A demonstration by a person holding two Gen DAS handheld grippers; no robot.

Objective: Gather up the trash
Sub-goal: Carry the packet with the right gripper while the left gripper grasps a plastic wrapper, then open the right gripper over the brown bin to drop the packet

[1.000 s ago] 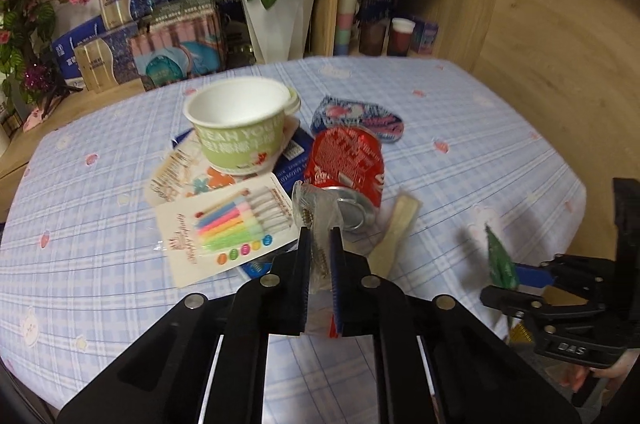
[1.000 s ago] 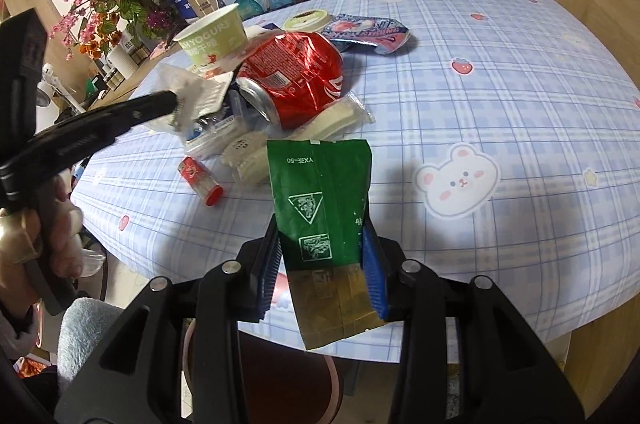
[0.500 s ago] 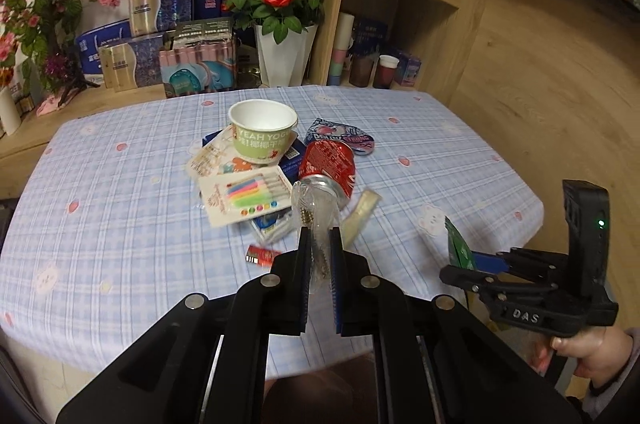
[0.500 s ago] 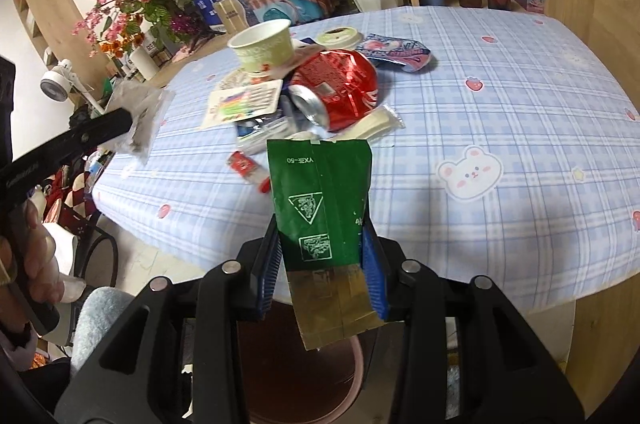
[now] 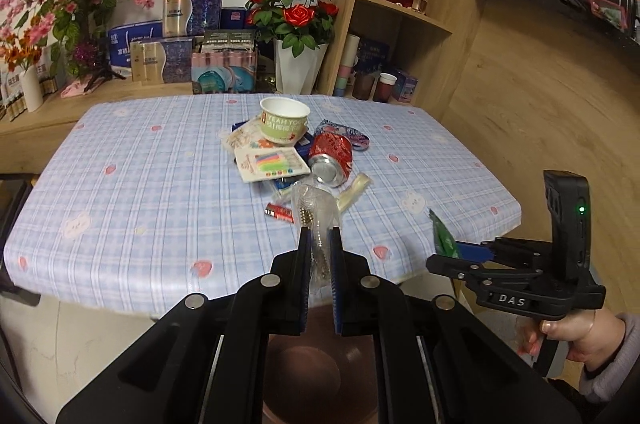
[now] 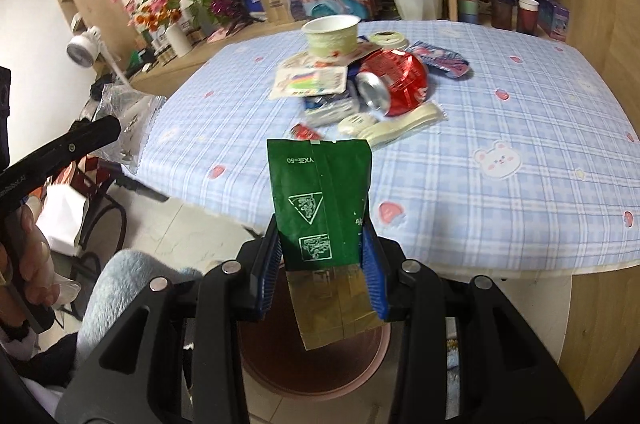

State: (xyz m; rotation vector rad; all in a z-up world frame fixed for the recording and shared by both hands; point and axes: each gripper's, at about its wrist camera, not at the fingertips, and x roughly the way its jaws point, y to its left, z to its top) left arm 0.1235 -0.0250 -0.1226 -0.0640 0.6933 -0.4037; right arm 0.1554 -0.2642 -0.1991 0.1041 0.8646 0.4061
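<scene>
In the right wrist view, the right gripper [image 6: 323, 240] sits at lower centre with its blue-padded fingers [image 6: 374, 264] drawn in against the two side edges of a flat green foil sachet with a gold lower end [image 6: 320, 200]. The sachet stands upright between the pads, its green top rising above them and its gold end hanging below. Directly under it, at the bottom centre, is the round rim of a dark reddish-brown bin [image 6: 372, 364] on the floor, in front of the table edge.

In the left wrist view, the left gripper [image 5: 319, 248] at lower centre is closed to a narrow gap on a crumpled clear plastic wrapper with small brass-coloured bits inside [image 5: 314, 212], which sticks up above the fingertips. The same bin [image 5: 304, 376] shows dark below the gripper body.

Beyond both grippers, the table with a pale blue checked cloth [image 6: 520, 128] fills the middle of each frame. In the upper centre of it lies a cluster of litter: a crushed red drinks can [image 6: 394, 82] on its side, a pale green paper yoghurt cup [image 6: 331, 36] standing upright behind it, a white card of coloured candles [image 6: 310, 81] to the can's left, and a small red packet [image 6: 306, 133] nearest the table's front edge.
</scene>
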